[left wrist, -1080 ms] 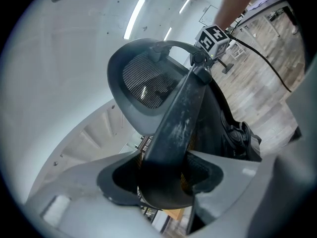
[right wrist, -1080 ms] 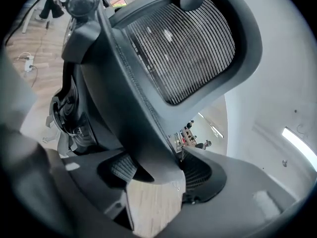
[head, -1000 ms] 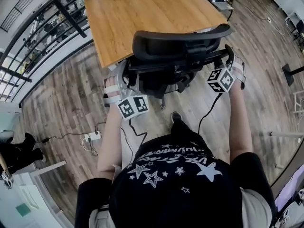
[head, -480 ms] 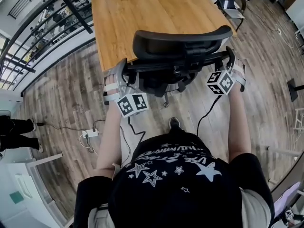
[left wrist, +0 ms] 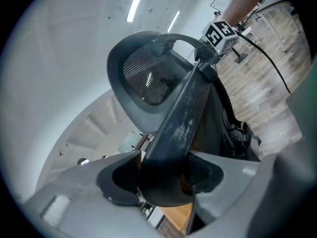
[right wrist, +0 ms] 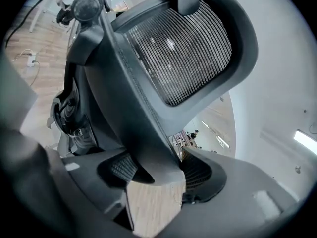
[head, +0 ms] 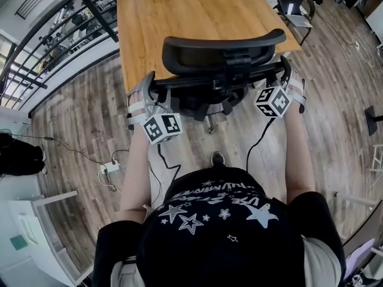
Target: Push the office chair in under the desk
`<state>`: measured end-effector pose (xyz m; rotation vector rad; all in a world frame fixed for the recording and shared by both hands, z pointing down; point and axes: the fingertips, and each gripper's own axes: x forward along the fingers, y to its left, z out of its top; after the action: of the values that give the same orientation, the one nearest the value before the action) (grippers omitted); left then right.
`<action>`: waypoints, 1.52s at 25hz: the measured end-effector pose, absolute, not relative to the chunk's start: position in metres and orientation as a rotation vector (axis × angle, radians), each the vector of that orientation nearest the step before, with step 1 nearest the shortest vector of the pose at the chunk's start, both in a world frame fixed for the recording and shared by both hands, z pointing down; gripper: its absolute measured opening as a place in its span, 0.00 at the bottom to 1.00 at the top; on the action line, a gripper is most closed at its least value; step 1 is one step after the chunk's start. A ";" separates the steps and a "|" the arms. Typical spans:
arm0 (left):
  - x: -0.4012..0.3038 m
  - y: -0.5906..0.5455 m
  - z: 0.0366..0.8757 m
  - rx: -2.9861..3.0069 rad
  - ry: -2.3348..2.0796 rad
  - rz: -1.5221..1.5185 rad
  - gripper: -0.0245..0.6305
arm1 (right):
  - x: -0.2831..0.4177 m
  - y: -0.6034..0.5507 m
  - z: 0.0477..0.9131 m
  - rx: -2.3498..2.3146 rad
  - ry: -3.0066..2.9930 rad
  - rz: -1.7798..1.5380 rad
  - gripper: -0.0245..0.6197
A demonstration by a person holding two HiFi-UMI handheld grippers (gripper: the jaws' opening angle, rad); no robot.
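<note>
Wood-plank floor point(head: 78, 130) runs under a wooden desk point(head: 179, 17); the left gripper point(left wrist: 163, 177) and right gripper point(right wrist: 156, 170) each clamp one side of the office chair point(head: 221, 52) backrest frame.

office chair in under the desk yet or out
Partly in: the office chair backrest overlaps the desk near edge, but its base shows short of it.

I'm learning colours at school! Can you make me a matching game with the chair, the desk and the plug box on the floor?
Things:
1. office chair
2. desk
3. power strip

Colours and places:
A. white, lying on the floor
B. brown wood
C. black

Pairs: 1-C, 2-B, 3-A
</note>
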<state>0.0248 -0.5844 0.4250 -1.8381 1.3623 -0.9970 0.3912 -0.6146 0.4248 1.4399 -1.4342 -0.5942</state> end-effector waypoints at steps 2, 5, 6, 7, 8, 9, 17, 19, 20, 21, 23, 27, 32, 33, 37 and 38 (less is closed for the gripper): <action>0.028 -0.600 0.423 -1.839 1.365 -1.013 0.41 | 0.394 -0.632 0.422 1.432 -1.442 -0.595 0.44; 0.027 -0.604 0.423 -1.835 1.368 -1.020 0.41 | 0.394 -0.638 0.421 1.424 -1.450 -0.603 0.44; 0.027 -0.603 0.423 -1.832 1.370 -1.020 0.41 | 0.393 -0.637 0.421 1.424 -1.452 -0.607 0.44; 0.027 -0.601 0.423 -1.829 1.372 -1.021 0.41 | 0.393 -0.636 0.422 1.424 -1.455 -0.612 0.44; 0.027 -0.601 0.424 -1.827 1.374 -1.022 0.41 | 0.393 -0.635 0.422 1.424 -1.458 -0.618 0.44; 0.027 -0.601 0.424 -1.824 1.377 -1.023 0.41 | 0.393 -0.635 0.422 1.422 -1.462 -0.624 0.44; 0.026 -0.608 0.431 -1.802 1.389 -1.057 0.41 | 0.393 -0.645 0.425 1.409 -1.486 -0.661 0.44; 0.026 -0.610 0.433 -1.795 1.397 -1.066 0.41 | 0.393 -0.646 0.427 1.406 -1.496 -0.662 0.44; 0.026 -0.610 0.435 -1.792 1.401 -1.069 0.41 | 0.393 -0.646 0.428 1.403 -1.503 -0.663 0.44; 0.026 -0.611 0.436 -1.788 1.405 -1.071 0.41 | 0.393 -0.646 0.429 1.400 -1.510 -0.667 0.44; 0.026 -0.612 0.436 -1.780 1.414 -1.075 0.41 | 0.392 -0.646 0.430 1.393 -1.521 -0.688 0.44; 0.024 -0.612 0.434 -1.770 1.431 -1.080 0.41 | 0.391 -0.647 0.426 1.401 -1.538 -0.722 0.44; 0.026 -0.615 0.440 -1.764 1.428 -1.091 0.41 | 0.393 -0.650 0.430 1.423 -1.543 -0.714 0.44; 0.025 -0.616 0.440 -1.763 1.424 -1.092 0.41 | 0.392 -0.651 0.430 1.424 -1.543 -0.714 0.44; 0.024 -0.613 0.441 -1.755 1.387 -1.104 0.41 | 0.391 -0.654 0.430 1.431 -1.526 -0.693 0.44; 0.024 -0.613 0.442 -1.750 1.375 -1.110 0.41 | 0.391 -0.654 0.431 1.433 -1.518 -0.687 0.44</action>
<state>0.0237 -0.6127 0.4424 -1.7497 1.3754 -1.1099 0.3915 -0.6537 0.4307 1.4326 -1.5176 -0.6870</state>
